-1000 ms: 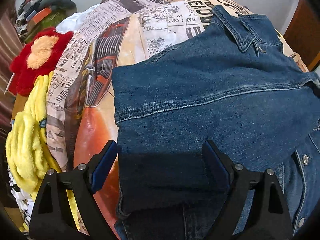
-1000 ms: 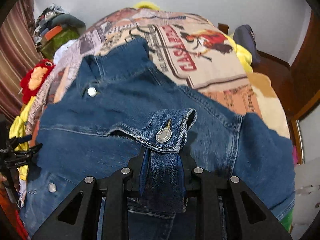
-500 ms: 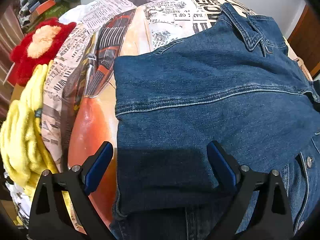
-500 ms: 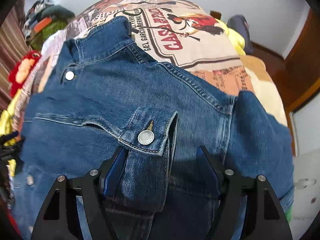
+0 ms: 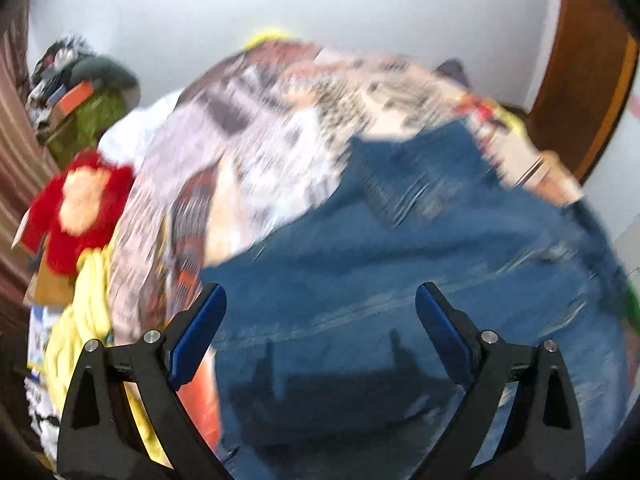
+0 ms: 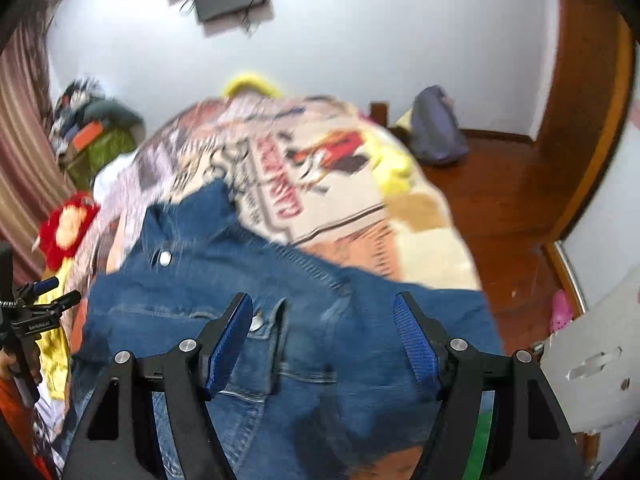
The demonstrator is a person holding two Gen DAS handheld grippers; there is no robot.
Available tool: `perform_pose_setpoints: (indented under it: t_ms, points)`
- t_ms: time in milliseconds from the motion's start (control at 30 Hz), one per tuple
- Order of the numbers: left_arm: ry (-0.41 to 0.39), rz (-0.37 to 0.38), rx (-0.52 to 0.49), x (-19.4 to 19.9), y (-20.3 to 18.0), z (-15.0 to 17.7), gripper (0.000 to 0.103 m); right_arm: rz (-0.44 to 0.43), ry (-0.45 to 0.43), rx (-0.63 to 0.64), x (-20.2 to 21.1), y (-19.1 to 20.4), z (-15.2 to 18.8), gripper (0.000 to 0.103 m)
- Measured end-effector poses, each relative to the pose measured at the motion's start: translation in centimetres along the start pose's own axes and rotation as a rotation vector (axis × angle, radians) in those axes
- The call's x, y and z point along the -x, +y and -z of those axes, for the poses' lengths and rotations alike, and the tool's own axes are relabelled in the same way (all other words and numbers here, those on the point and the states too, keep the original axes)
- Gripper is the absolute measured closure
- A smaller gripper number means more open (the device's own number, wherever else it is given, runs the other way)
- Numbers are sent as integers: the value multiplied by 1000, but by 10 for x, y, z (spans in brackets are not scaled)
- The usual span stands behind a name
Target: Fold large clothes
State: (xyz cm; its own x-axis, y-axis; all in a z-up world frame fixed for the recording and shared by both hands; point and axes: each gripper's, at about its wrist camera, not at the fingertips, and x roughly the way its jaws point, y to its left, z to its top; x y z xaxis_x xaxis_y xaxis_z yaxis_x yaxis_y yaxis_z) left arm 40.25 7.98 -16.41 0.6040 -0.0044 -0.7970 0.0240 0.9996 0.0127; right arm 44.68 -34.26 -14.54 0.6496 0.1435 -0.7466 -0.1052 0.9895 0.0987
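Grippers first, nearest the lenses: the black left gripper with blue pads (image 5: 320,320) has its jaws spread wide with nothing between them, hanging above the fabric and casting its shadow on it. The matching black right gripper (image 6: 324,332) also stands apart, its jaws well separated and empty; the buttoned sleeve cuff (image 6: 268,320) lies just below and beside its left pad, free of it. Both tools being empty above the cloth suggests a fold has been laid down and a fresh hold is wanted elsewhere.

Just beyond the pads lies the task's thing, the large blue denim jacket (image 5: 400,272), spread across the near half of the bed. Its sleeve is folded inward over the body, which reads as the sides being brought to the middle to make a narrower shape; its collar (image 6: 192,208) with a metal snap points away toward the far end. In the right view the other tool shows at the left edge, past the jacket's side.

Under the jacket is the newspaper-print bedspread (image 6: 320,184), a soft, broad surface for folding. Off its left edge sit a yellow fleece blanket (image 5: 88,312) and a red plush toy (image 5: 80,208), pushed aside, likely to keep the working area free. Farthest is the white wall (image 6: 360,48).
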Motion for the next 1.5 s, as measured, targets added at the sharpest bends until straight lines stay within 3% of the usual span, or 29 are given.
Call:
perform_pose_setpoints:
  t_ms: [233, 500, 667, 767, 900, 1100, 1233, 1333, 1400, 1500]
  points:
    - [-78, 132, -52, 10, -55, -32, 7, 91, -23, -96, 34, -65, 12, 32]
    - [42, 217, -116, -31, -110, -18, 7, 157, 135, -283, 1, -146, 66, 32]
    - [111, 240, -156, -53, -133, -3, 7, 128, 248, -486, -39, -196, 99, 32]
    - [136, 240, -174, -62, -142, 3, 7, 110, 278, -586, -59, -214, 112, 32]
    - [144, 228, -198, -68, -149, 7, 7, 20, 284, -720, -79, -227, 125, 32]
    - [149, 230, -189, -73, -147, 7, 7, 20, 287, -743, -96, -228, 121, 33]
    - [153, 232, -168, -75, -144, 6, 7, 62, 264, -703, -98, -220, 112, 45]
    - [151, 233, -155, -72, -140, 6, 7, 93, 235, -660, -92, -215, 106, 69]
    - [145, 229, -154, -69, -138, 5, 7, 99, 214, -633, -85, -213, 103, 78]
    - [132, 228, -152, -62, -135, 5, 7, 135, 166, -567, -72, -198, 90, 83]
